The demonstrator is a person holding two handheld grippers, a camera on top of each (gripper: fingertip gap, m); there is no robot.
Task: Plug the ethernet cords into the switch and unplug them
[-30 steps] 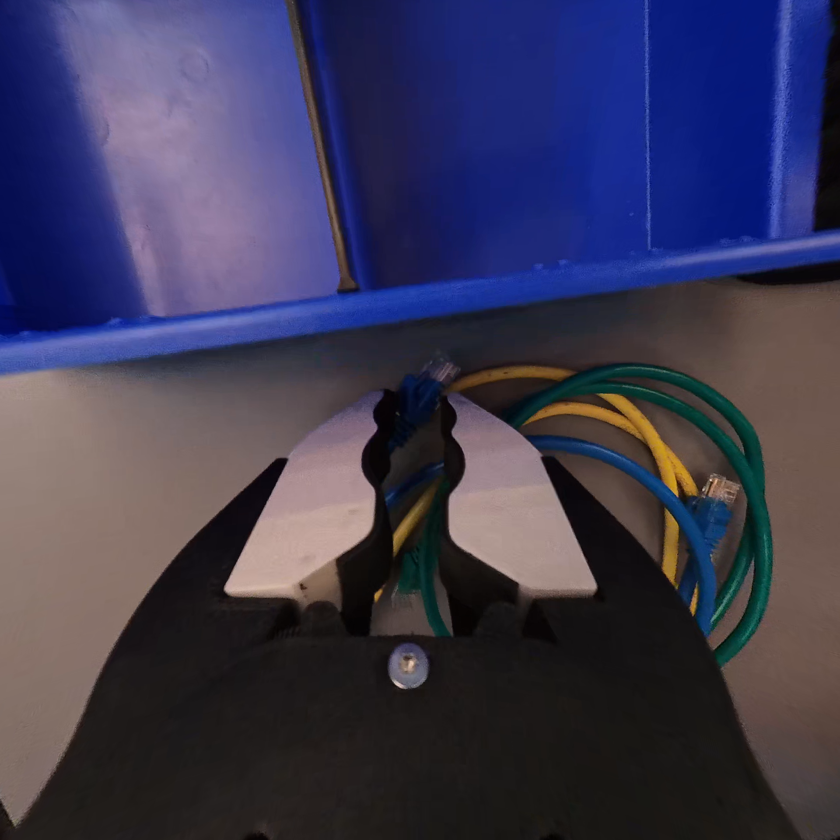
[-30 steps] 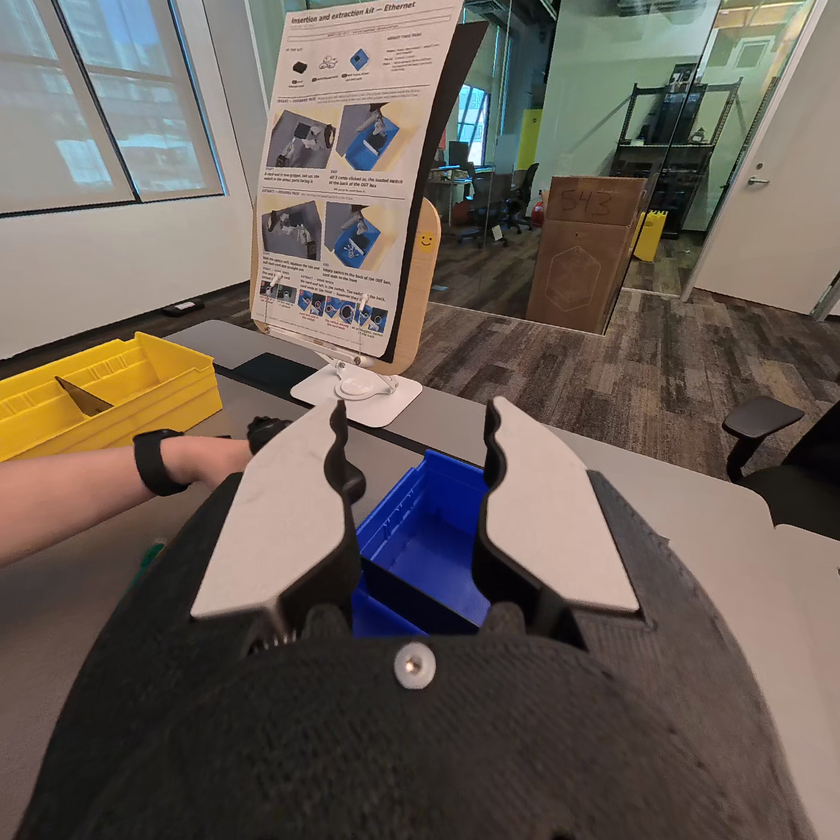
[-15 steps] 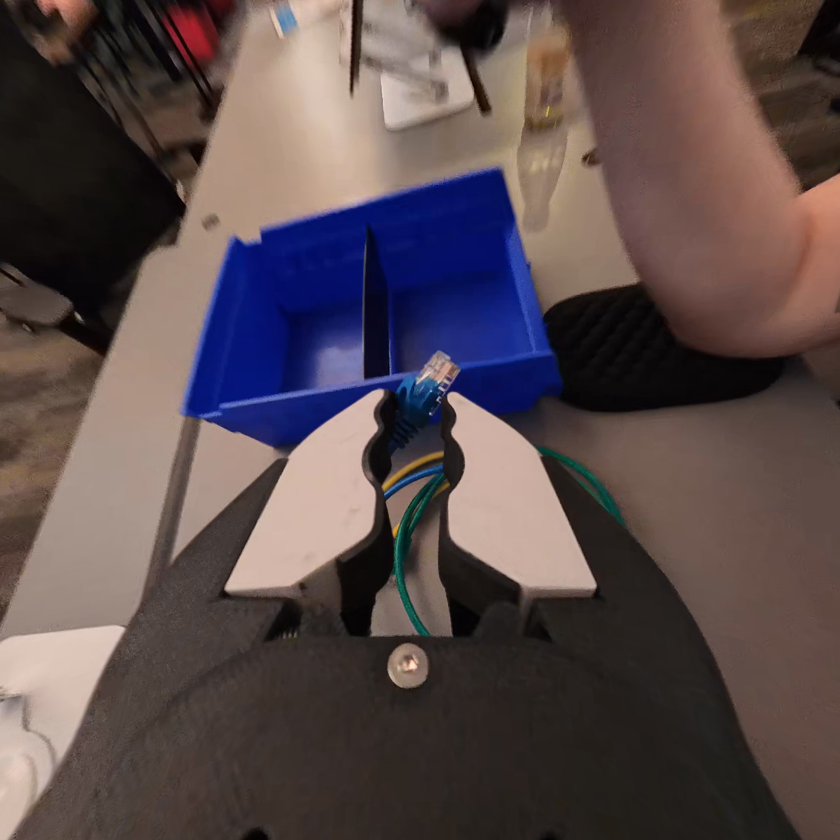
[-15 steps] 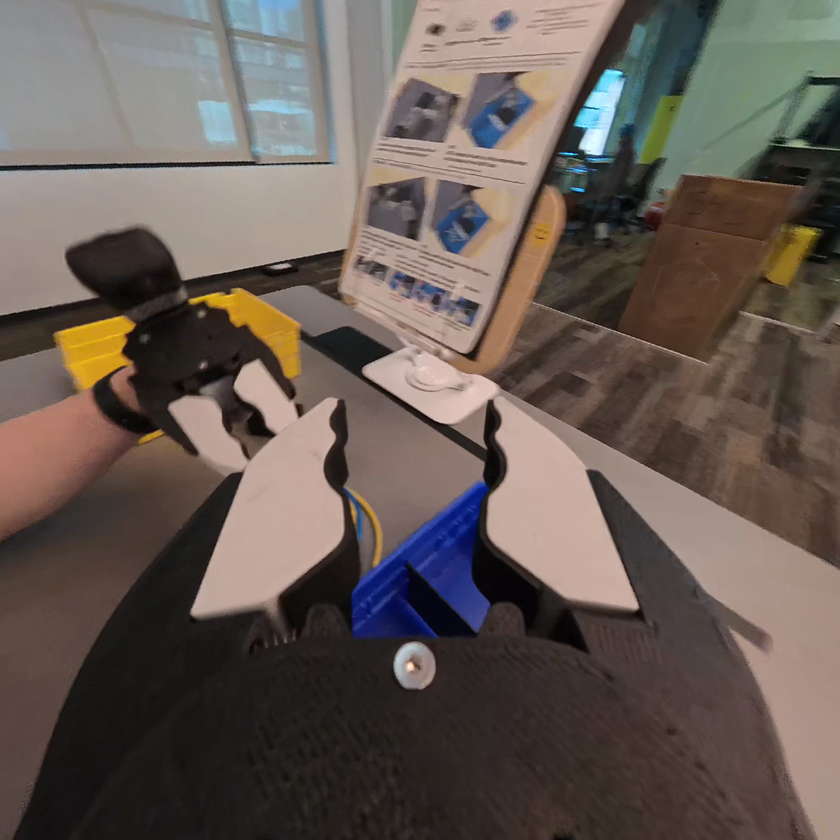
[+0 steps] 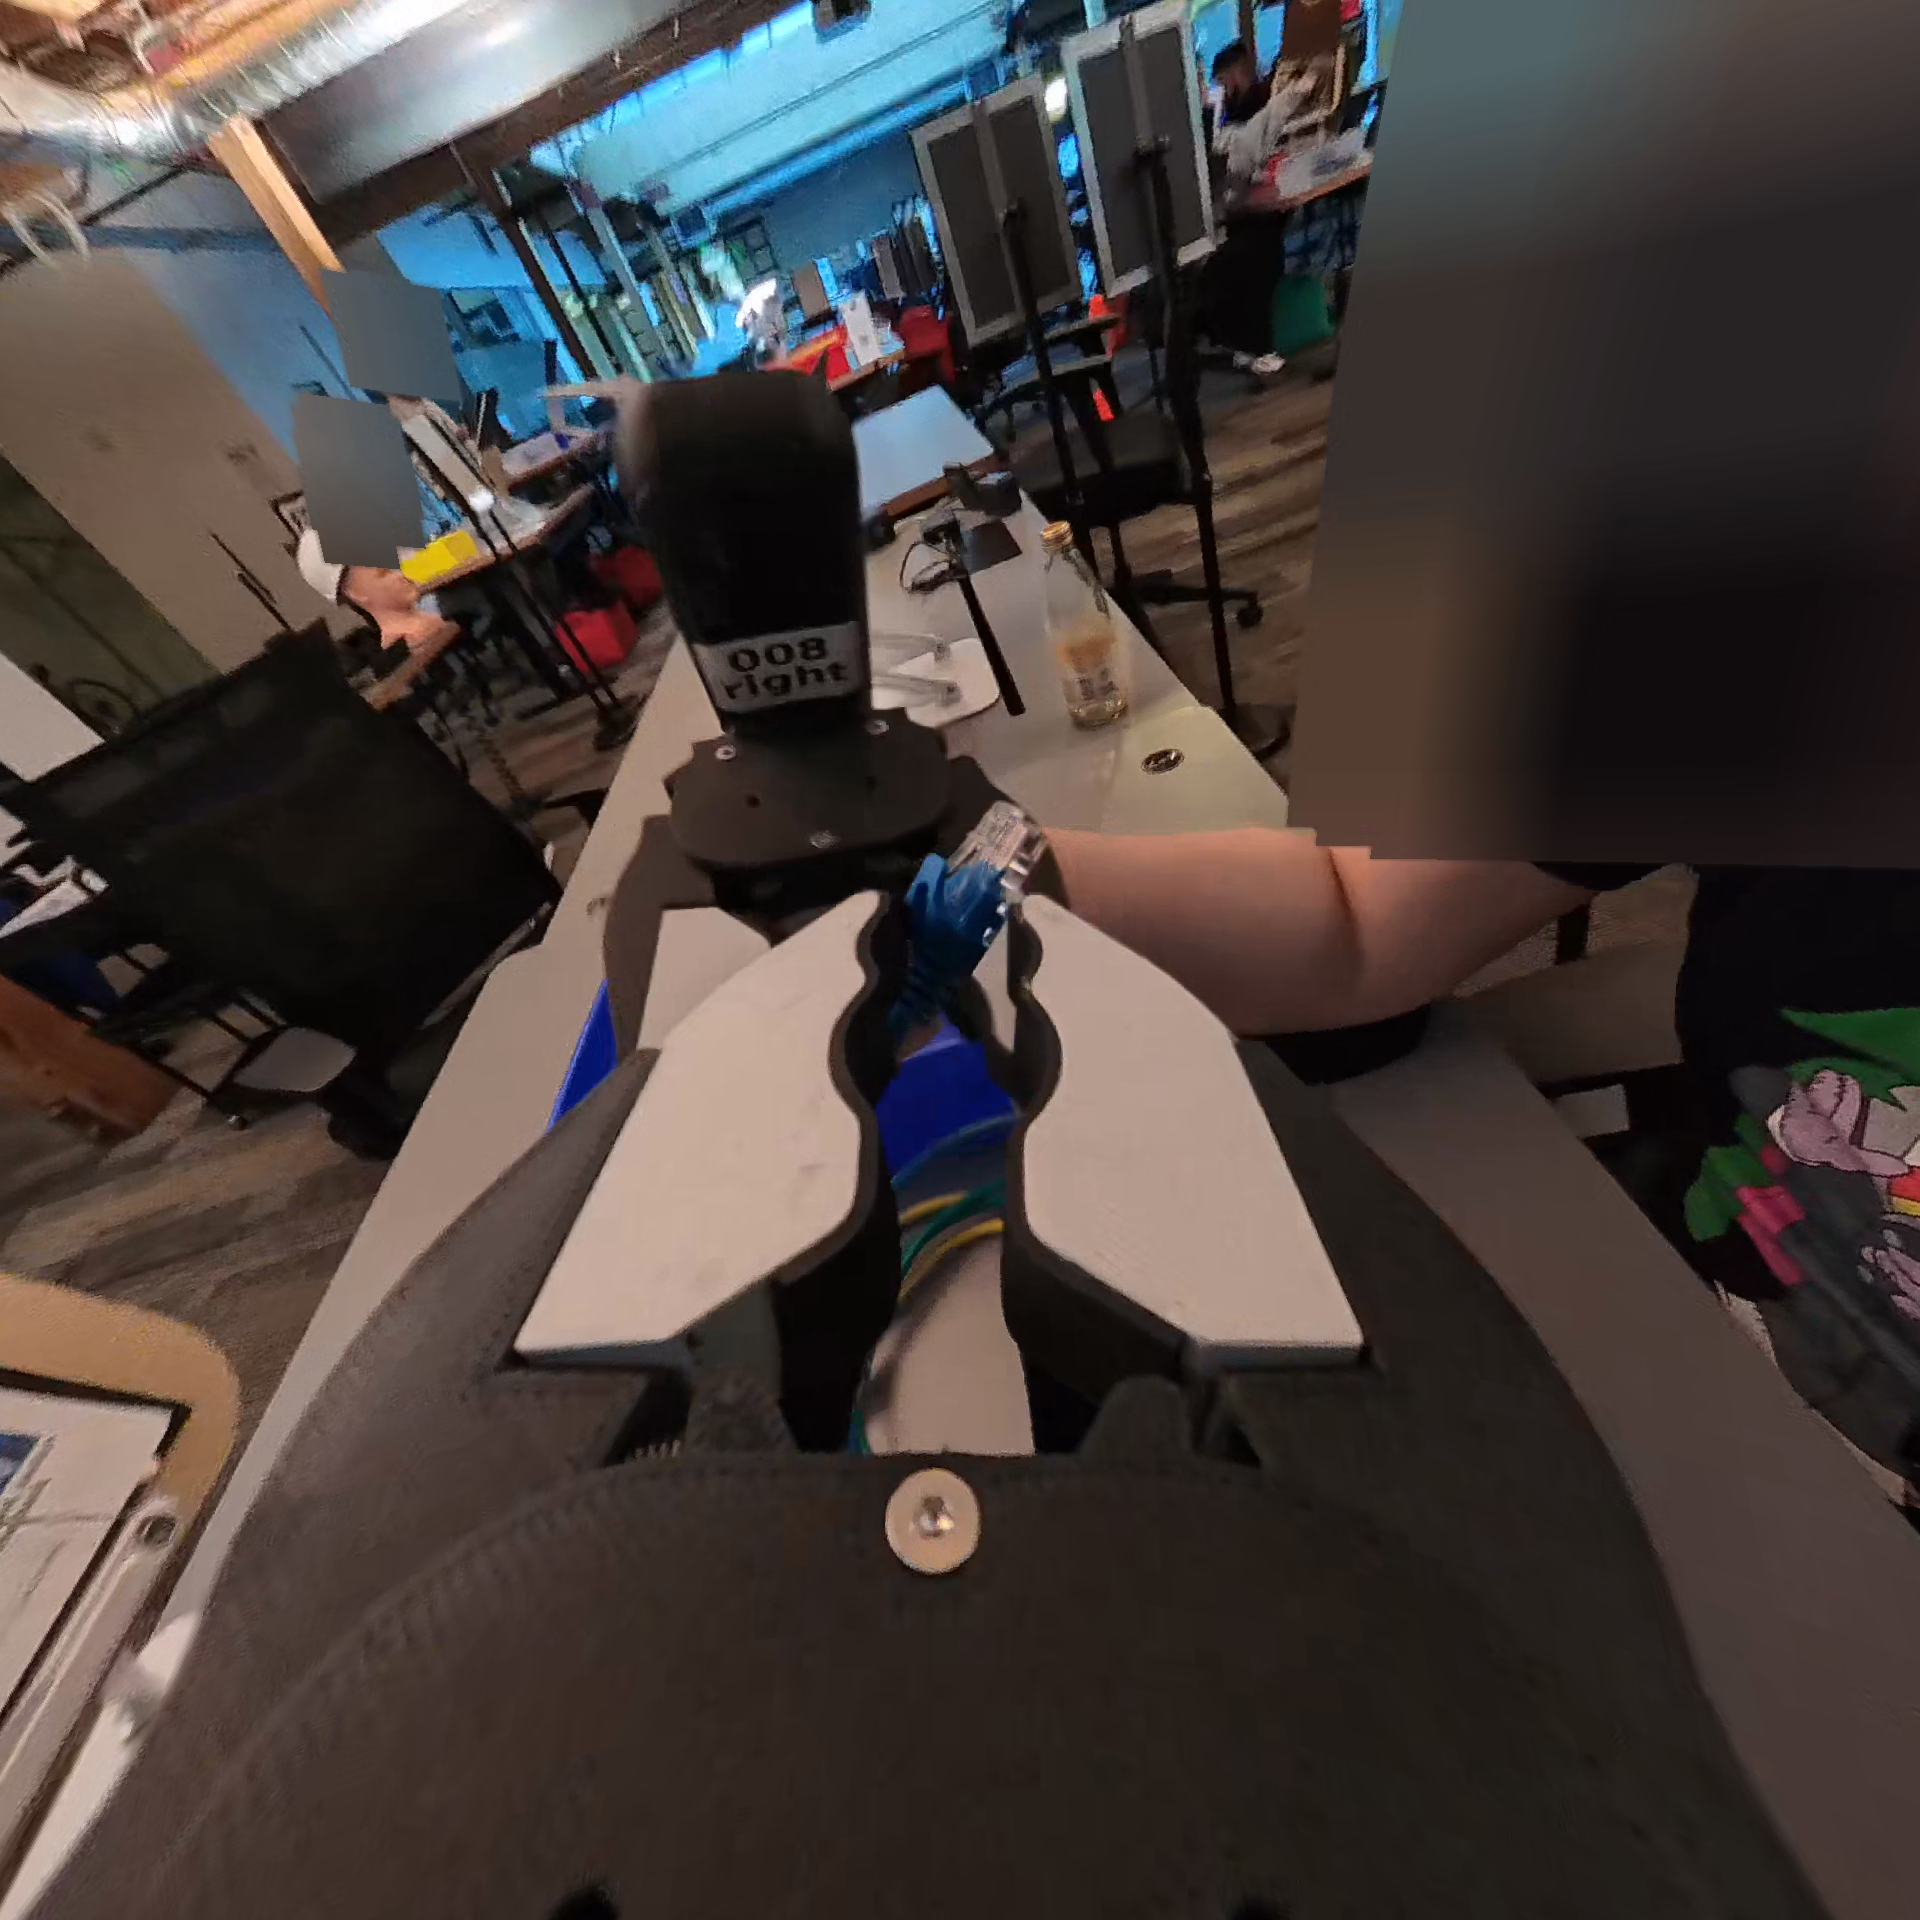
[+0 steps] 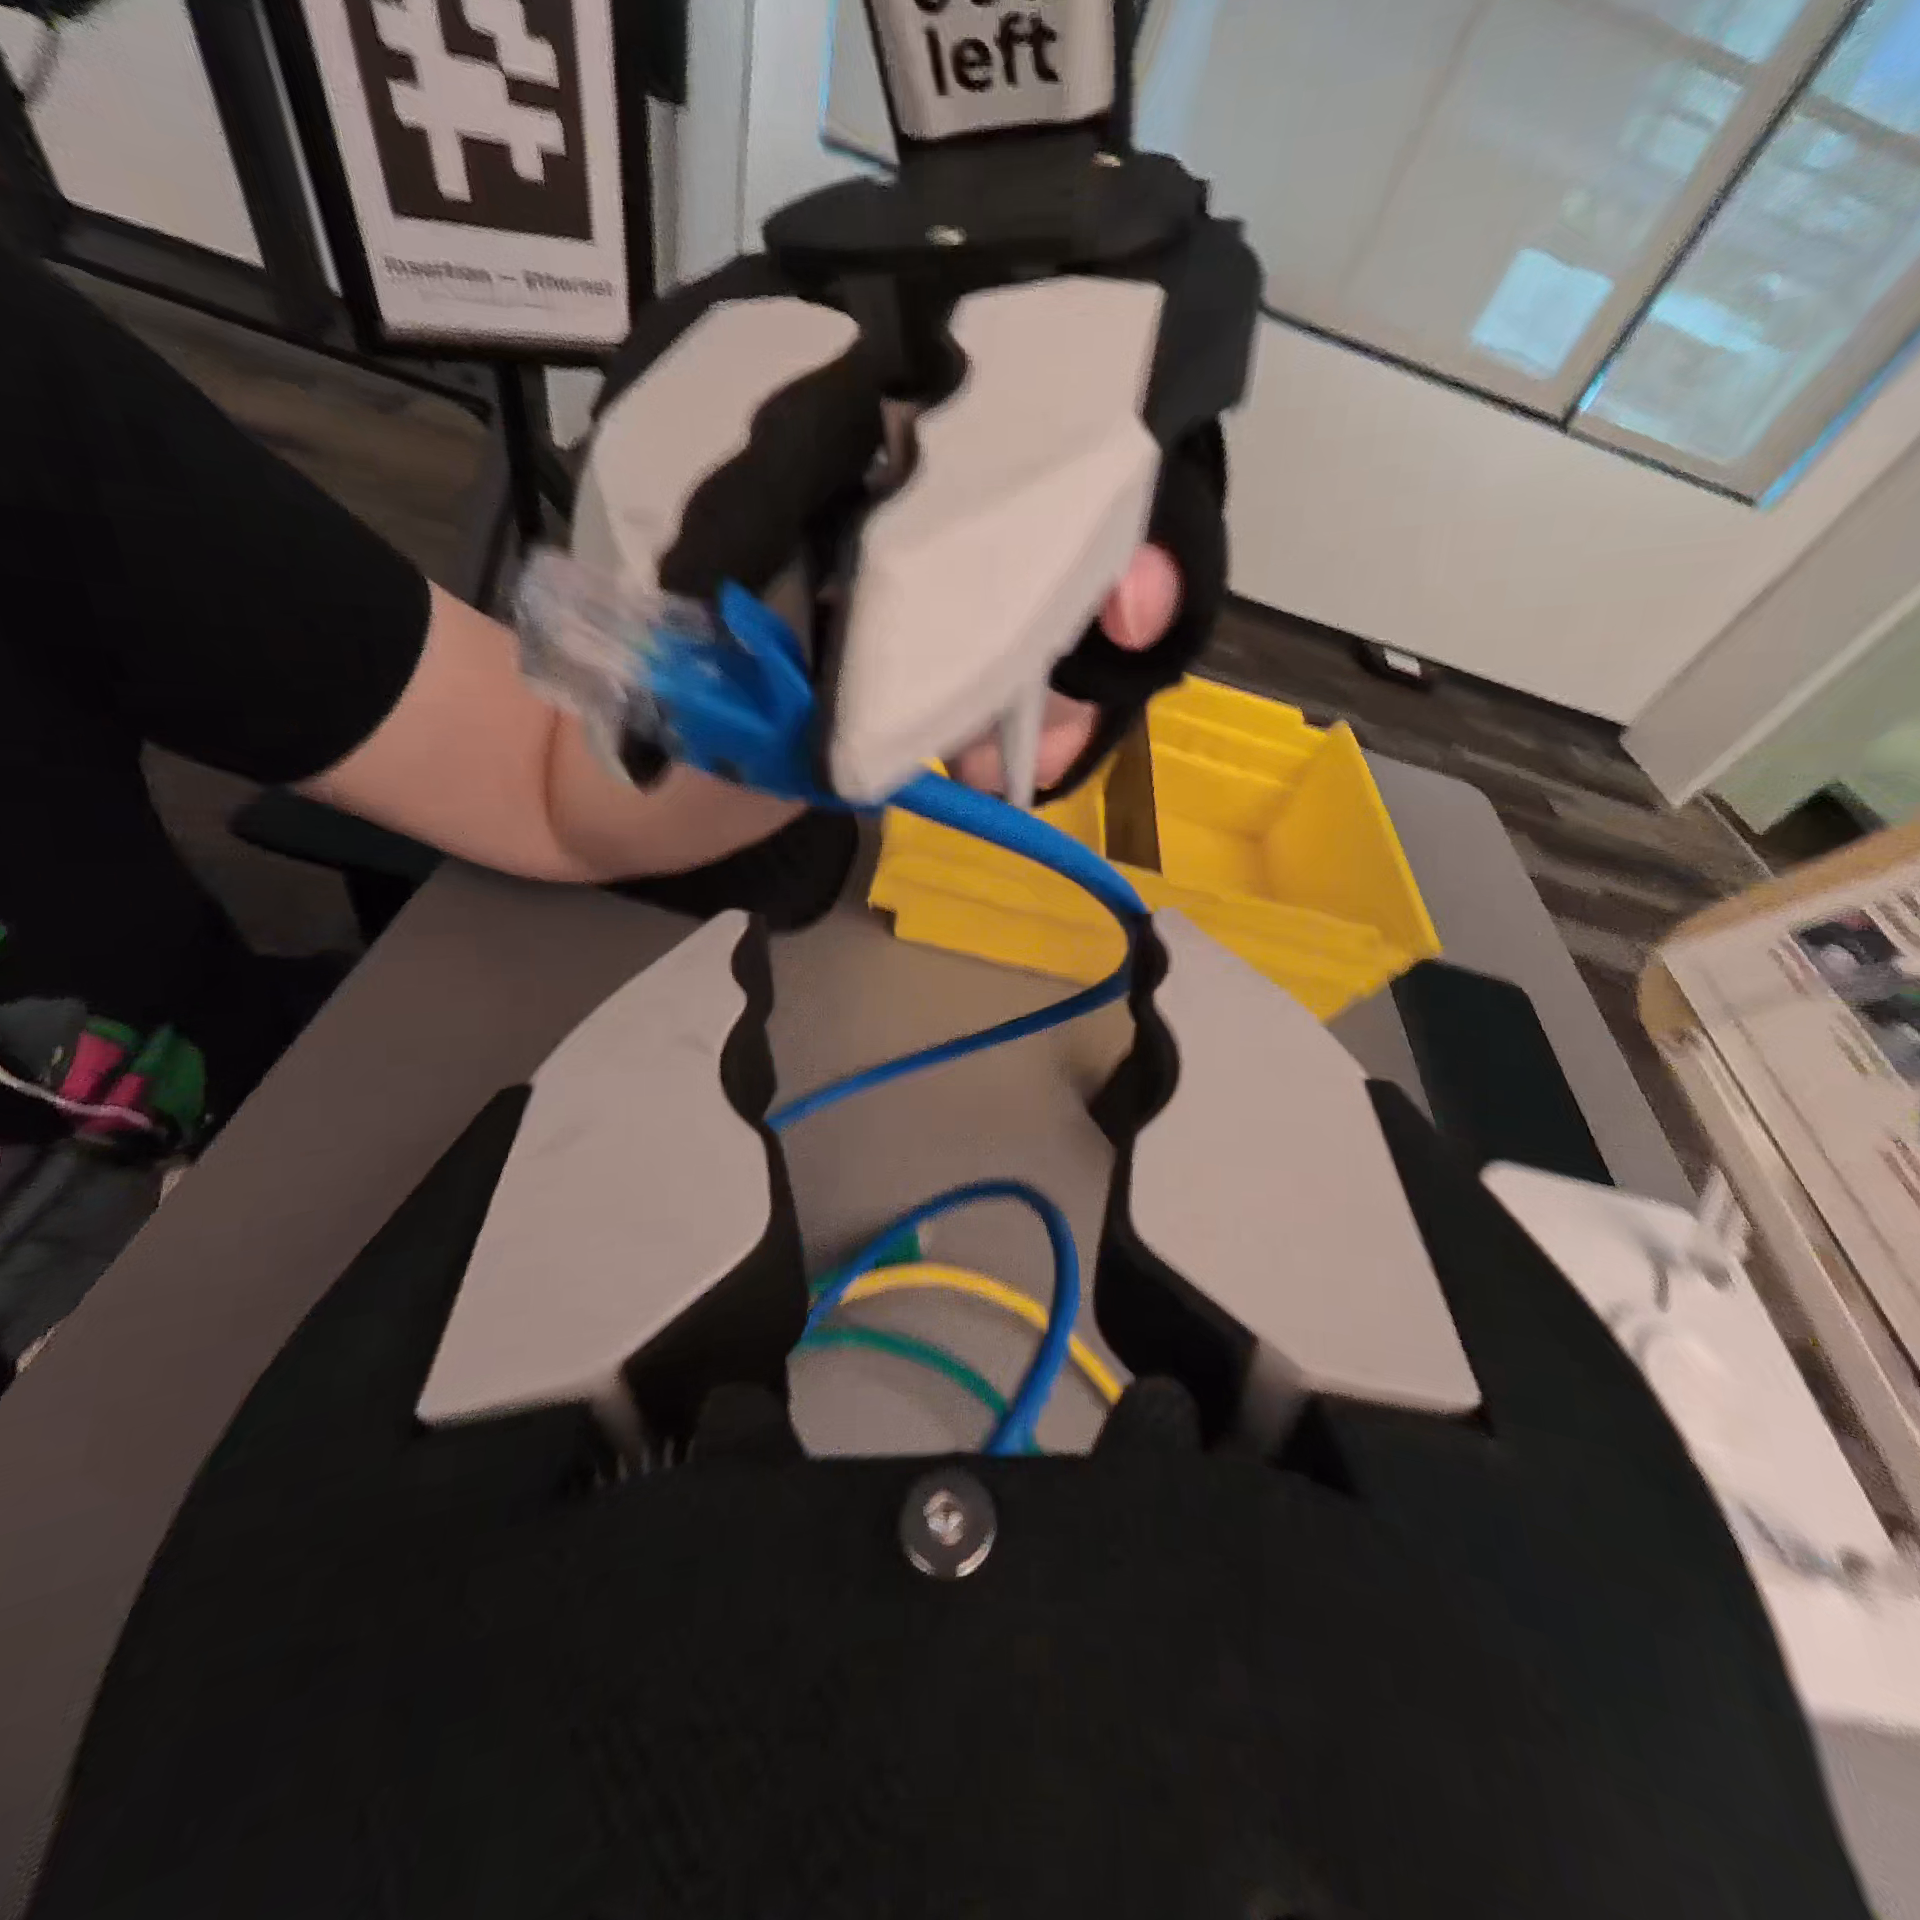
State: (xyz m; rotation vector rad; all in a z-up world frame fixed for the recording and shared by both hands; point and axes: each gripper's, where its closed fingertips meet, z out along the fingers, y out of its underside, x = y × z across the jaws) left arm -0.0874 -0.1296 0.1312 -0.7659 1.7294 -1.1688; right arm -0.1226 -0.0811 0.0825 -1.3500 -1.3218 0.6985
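Observation:
My left gripper (image 5: 951,914) is shut on the blue ethernet cord's plug (image 5: 961,899), whose clear tip sticks out past the fingertips. It is raised above the table. In the right wrist view the left gripper (image 6: 769,644) hangs in front with the blue plug (image 6: 717,696), and the blue cord (image 6: 997,842) drops past my right gripper's fingertip. My right gripper (image 6: 951,935) is open and empty, facing the left one; its black handle (image 5: 758,540) shows in the left wrist view. Green, yellow and blue cord loops (image 6: 935,1299) lie on the table below. No switch shows in either view.
A blue bin (image 5: 935,1091) sits under the left gripper. A yellow bin (image 6: 1299,831) stands behind on the grey table (image 6: 312,1143). An instruction board on a white base (image 6: 1662,1299) is at the right. A glass bottle (image 5: 1086,644) stands farther down the table. A person's forearm (image 5: 1299,935) crosses the table. About 7 cm separates my left fingertips from my right.
My left gripper has lifted the blue plug off the table and swung up to face the right gripper. The right gripper has turned toward it and stayed open.

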